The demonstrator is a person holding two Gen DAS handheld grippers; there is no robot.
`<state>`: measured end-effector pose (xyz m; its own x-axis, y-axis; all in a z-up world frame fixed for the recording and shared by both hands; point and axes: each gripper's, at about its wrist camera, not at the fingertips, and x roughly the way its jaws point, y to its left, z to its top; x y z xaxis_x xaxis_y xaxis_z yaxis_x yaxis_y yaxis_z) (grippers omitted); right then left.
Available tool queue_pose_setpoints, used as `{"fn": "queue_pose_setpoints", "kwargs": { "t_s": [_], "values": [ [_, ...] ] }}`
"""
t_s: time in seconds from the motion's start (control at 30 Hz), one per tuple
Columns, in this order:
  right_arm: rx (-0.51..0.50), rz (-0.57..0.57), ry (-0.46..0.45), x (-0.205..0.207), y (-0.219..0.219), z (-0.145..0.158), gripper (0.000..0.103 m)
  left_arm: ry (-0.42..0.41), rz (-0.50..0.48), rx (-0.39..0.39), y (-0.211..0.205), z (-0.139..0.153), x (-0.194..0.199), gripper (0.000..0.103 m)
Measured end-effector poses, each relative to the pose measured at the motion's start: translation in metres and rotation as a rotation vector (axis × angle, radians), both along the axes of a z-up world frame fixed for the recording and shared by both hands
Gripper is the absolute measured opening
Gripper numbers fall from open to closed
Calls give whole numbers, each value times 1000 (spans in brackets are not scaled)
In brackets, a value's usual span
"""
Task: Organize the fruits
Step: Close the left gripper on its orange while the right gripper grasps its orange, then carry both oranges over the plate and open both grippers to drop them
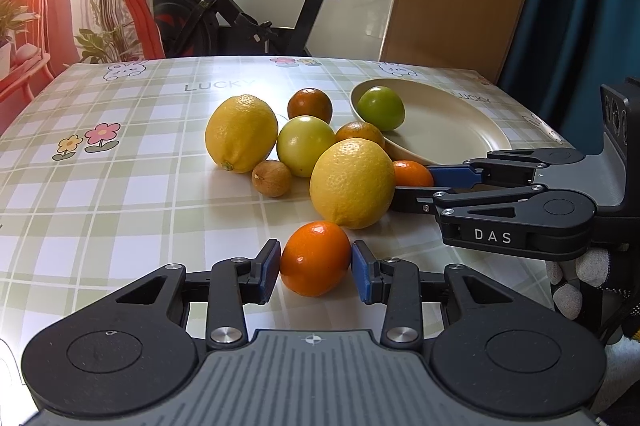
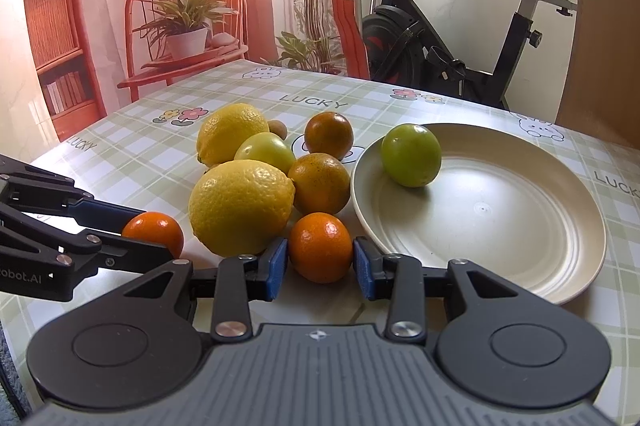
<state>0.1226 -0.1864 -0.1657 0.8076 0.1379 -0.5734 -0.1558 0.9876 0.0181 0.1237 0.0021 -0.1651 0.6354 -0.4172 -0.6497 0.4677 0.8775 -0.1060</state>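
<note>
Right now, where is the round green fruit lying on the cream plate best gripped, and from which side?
Across the round green fruit's widest middle, coming down from over the cream plate's bare centre: it is a plain ball, alone there, but close to the far-left rim.

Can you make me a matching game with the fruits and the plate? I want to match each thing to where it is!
Things:
1. green fruit
2. small orange
3. other small orange
4. plate

Places:
A. between the right gripper's pads
B. on the checked tablecloth, right of the fruit pile
C. on the plate, near its far left rim
D. between the left gripper's pads

Pairs: 1-C, 2-D, 3-A, 4-B
</note>
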Motion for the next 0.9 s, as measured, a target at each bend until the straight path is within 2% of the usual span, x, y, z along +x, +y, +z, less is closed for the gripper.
{"fn": "queue_pose_setpoints", "kwargs": {
  "t_s": [0.23,0.3,0.33,0.37,0.43,0.53,0.6,0.73,0.9],
  "values": [
    [28,-12,-56,-10,-5,4,38,-35,34,-64,10,14,-1,40],
    [40,-16,-68,-12,-6,6,38,-46,42,-77,11,17,-1,36],
    [44,-17,-73,-13,-7,6,38,-52,45,-84,11,19,-1,25],
    [47,-18,-81,-14,-8,7,38,-56,48,-91,11,21,0,21],
    [53,-18,-92,-16,-9,8,38,-55,50,-97,11,23,2,21],
    [66,-21,-93,-16,-10,9,38,-26,41,-53,7,16,4,22],
    [70,-21,-92,-16,-10,10,38,-22,20,-57,6,16,2,22],
    [80,-21,-93,-17,-11,10,38,-1,-1,-37,0,14,0,37],
    [86,-20,-90,-16,-11,10,38,13,-42,-14,-8,8,2,41]
  ]
}}
